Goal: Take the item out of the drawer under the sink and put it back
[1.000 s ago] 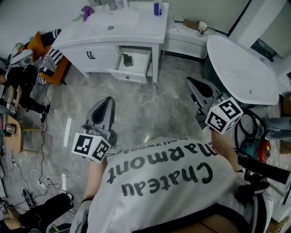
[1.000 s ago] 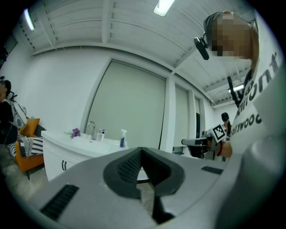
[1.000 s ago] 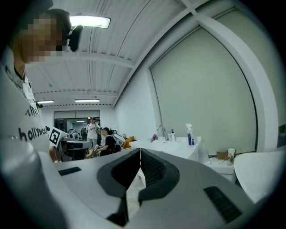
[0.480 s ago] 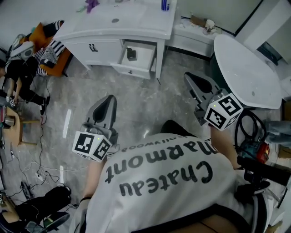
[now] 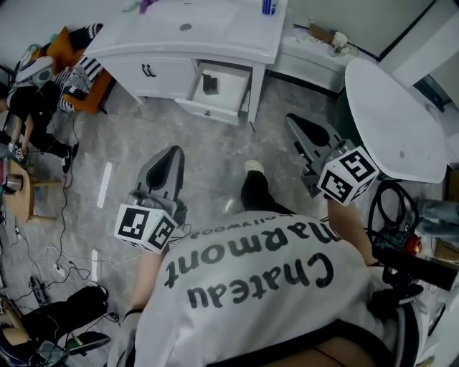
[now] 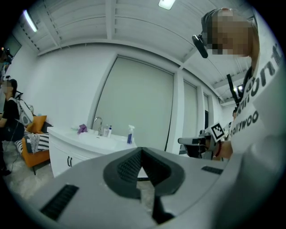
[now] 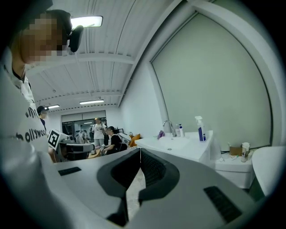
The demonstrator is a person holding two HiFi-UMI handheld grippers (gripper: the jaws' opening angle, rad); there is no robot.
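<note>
Sink cabinet (image 5: pixel 179 44) ahead, far side of floor. Drawer (image 5: pixel 224 107) open in its right half, item (image 5: pixel 209 84) inside. Spray bottle (image 5: pixel 268 7) on counter's right end. Cup (image 5: pixel 337 41) further right. Left gripper (image 5: pixel 171 154), right gripper (image 5: pixel 292 120) well short of drawer, shoe (image 5: pixel 252 167) between them.

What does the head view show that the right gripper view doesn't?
Only the head view shows the open drawer under the sink, with a dark item lying inside. Only the right gripper view shows the ceiling light and people in the background. Both show the white sink cabinet and the blue spray bottle on it.
</note>
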